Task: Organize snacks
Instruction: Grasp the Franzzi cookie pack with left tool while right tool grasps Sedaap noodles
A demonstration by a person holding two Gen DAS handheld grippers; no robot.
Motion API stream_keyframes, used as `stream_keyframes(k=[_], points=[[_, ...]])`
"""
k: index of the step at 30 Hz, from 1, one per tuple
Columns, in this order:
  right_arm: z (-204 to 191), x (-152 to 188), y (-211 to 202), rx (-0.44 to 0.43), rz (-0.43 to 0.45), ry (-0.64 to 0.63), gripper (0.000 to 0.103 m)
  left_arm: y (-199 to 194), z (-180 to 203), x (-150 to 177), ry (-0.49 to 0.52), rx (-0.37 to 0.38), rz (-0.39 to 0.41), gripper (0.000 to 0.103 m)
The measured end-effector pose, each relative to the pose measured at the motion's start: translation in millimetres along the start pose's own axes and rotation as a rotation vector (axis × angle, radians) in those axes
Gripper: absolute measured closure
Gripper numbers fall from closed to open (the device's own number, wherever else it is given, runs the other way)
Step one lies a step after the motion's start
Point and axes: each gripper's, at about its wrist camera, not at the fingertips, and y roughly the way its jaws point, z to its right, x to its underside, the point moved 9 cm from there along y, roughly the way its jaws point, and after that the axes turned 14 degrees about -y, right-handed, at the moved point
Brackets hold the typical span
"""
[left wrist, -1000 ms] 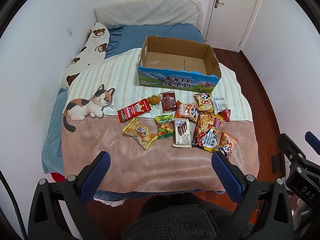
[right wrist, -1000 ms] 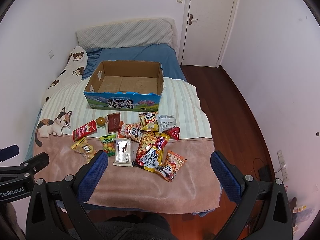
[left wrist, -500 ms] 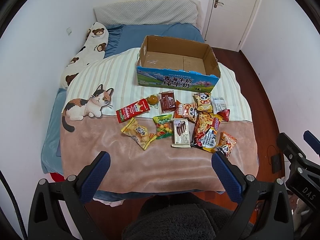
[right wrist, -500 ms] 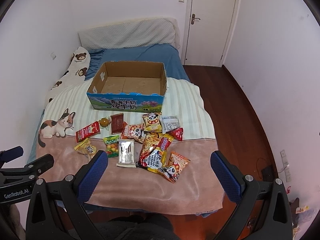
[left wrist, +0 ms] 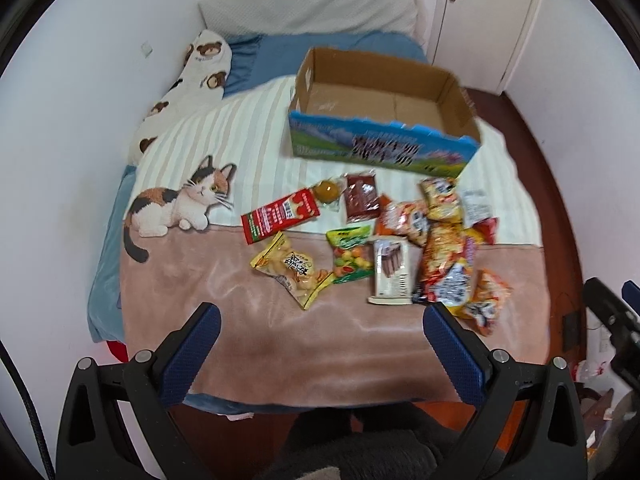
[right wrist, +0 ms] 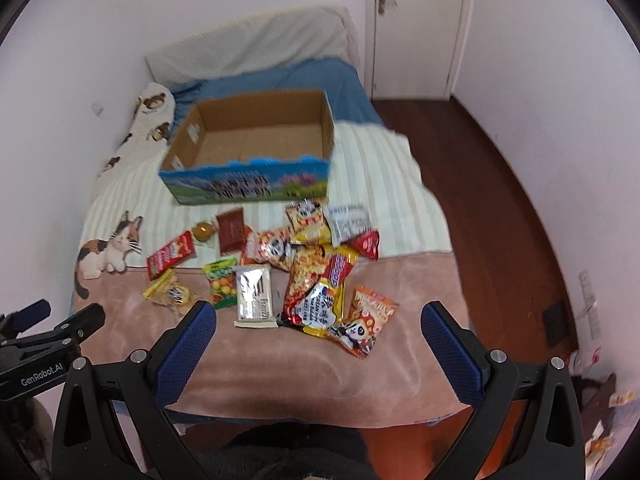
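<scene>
While the bed [left wrist: 168, 320] fills most of both views, the empty box [right wrist: 248, 184] sits on its striped part, and the snacks [right wrist: 316, 280] lie loose in a cluster just in front of it (none inside). Left gripper [left wrist: 320, 344] and right gripper [right wrist: 316, 344] both hang over the near edge, fingers spread wide, holding nothing.

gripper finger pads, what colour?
Dark blue, textured pads on black frames; clearest in the right wrist view.

I count one cardboard box [right wrist: 256, 148], twelve snack packets [right wrist: 316, 292] and one round orange sweet [right wrist: 203, 231]; two grippers [left wrist: 320, 344] in view.
</scene>
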Motion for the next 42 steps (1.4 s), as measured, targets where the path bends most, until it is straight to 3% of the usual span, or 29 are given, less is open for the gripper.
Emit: stream_keyframes(k=[4, 10, 14, 19, 22, 30, 32, 34, 36, 42], points=[[13, 6, 73, -0.017, -0.093, 0.046, 0.0, 54, 2, -3, 0.006, -0.038, -0.069, 0.0], [25, 18, 209, -0.056, -0.263, 0.08, 0.0, 150, 22, 8, -0.053, -0.012, -0.282, 0.0], [16, 26, 280, -0.144, -0.374, 0.119, 0.0, 204, 45, 15, -0.072, -0.008, -0.375, 0.0], [4, 34, 337, -0.294, -0.457, 0.216, 0.001, 238, 65, 23, -0.081, 0.011, -0.418, 0.001], [0, 41, 359, -0.314, -0.499, 0.207, 0.015, 250, 75, 31, -0.082, 0.015, -0.437, 0.002], [19, 56, 363, -0.297, -0.549, 0.115, 0.015, 278, 111, 61, -0.016, 0.062, -0.516, 0.002], [19, 57, 368, -0.318, -0.561, 0.112, 0.014, 289, 111, 66, -0.021, 0.046, -0.512, 0.014], [20, 57, 377, -0.329, -0.579, 0.111, 0.014, 295, 106, 70, -0.039, 0.018, -0.508, 0.047], [21, 52, 381, -0.331, -0.589, 0.102, 0.014, 296, 102, 73, -0.076, 0.032, -0.505, 0.047], [4, 48, 385, -0.27, -0.605, 0.044, 0.011, 279, 89, 93, -0.056, -0.013, -0.481, 0.047]])
